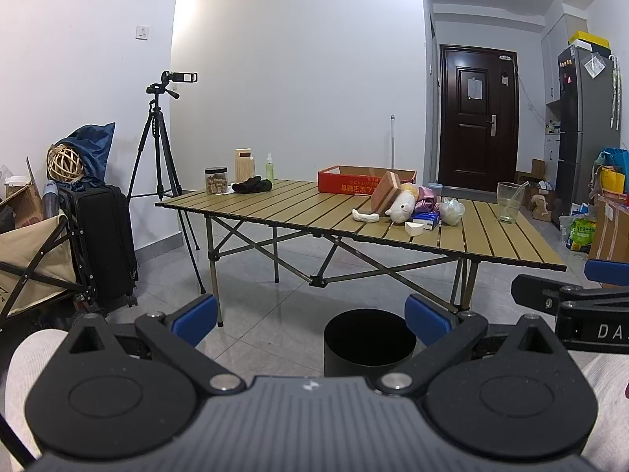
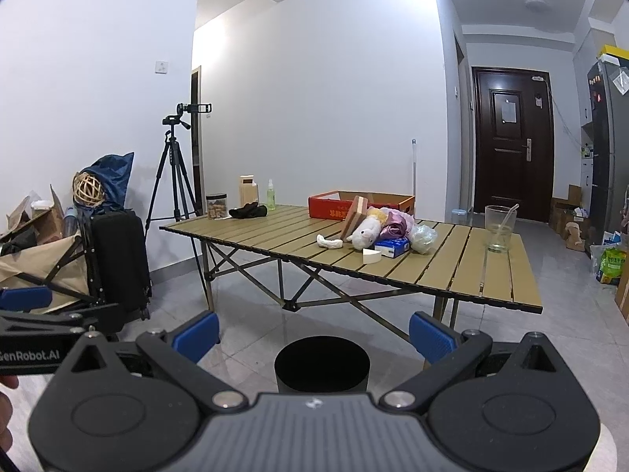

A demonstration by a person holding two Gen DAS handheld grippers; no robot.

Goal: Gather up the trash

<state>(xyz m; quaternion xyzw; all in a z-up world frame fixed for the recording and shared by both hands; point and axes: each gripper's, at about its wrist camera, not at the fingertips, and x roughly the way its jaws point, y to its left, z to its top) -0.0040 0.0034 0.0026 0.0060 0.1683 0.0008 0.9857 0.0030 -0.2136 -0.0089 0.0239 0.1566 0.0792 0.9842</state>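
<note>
A black round trash bin (image 1: 369, 340) stands on the tiled floor in front of a slatted folding table (image 1: 298, 212); it also shows in the right wrist view (image 2: 321, 367). On the table lie a crumpled white tissue (image 1: 365, 216), a white paper wedge (image 1: 414, 229), a crumpled clear plastic bag (image 1: 452, 210), a blue tissue pack (image 1: 428, 218) and a plush toy (image 1: 403, 206). My left gripper (image 1: 310, 320) is open and empty, well short of the table. My right gripper (image 2: 314, 334) is open and empty, beside the left one.
Also on the table: a red cardboard box (image 1: 354, 183), a wooden block (image 1: 385, 196), a clear cup with straw (image 1: 509, 206), a jar (image 1: 216, 181), black gloves (image 1: 251, 185). A tripod (image 1: 161, 145), suitcase (image 1: 102, 244) and folding cart (image 1: 27, 267) stand left.
</note>
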